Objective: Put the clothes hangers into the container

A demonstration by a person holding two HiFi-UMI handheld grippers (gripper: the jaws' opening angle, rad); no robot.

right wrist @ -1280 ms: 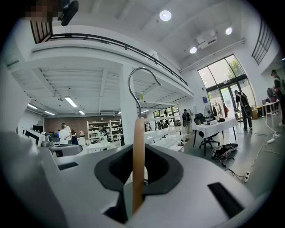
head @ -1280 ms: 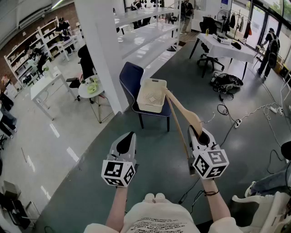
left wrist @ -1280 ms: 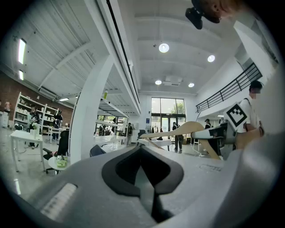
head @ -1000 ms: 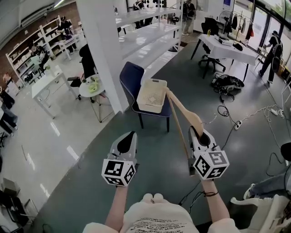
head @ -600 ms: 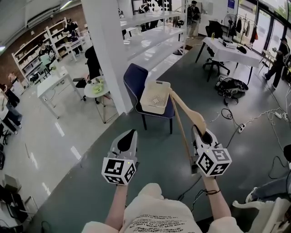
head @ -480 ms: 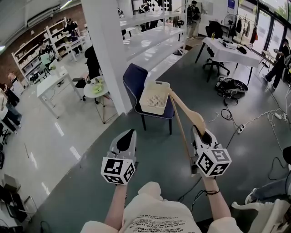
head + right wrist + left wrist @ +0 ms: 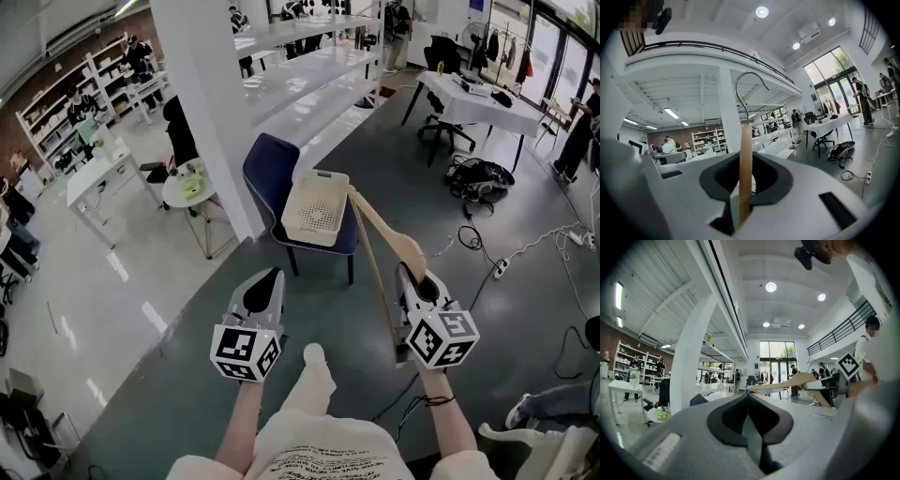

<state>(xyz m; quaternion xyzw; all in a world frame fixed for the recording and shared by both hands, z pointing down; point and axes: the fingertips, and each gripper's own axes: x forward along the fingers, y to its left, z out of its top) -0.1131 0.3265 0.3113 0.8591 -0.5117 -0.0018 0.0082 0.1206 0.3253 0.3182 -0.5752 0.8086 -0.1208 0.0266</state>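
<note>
A wooden clothes hanger [image 7: 382, 232] with a metal hook stands up out of my right gripper [image 7: 413, 273], which is shut on its lower end. In the right gripper view the hanger [image 7: 745, 154] runs straight up between the jaws, its hook [image 7: 751, 78] curling at the top. My left gripper [image 7: 270, 278] hangs level at the lower left, shut with nothing between its jaws [image 7: 747, 398]. The left gripper view also catches the hanger [image 7: 787, 380] off to the right. The container, a cream perforated basket [image 7: 315, 202], rests on a blue chair [image 7: 265, 170] ahead of both grippers.
A thick white column [image 7: 202, 103] rises left of the chair, with a small round table [image 7: 187, 184] beside it. Long white shelves [image 7: 309, 75] run behind. At the right stand a white desk [image 7: 478, 103], a dark bag [image 7: 478, 174] and floor cables [image 7: 483, 258].
Both grippers have moved forward over the grey floor toward the chair, the right one still holding the hanger. The person's leg has swung forward between them.
</note>
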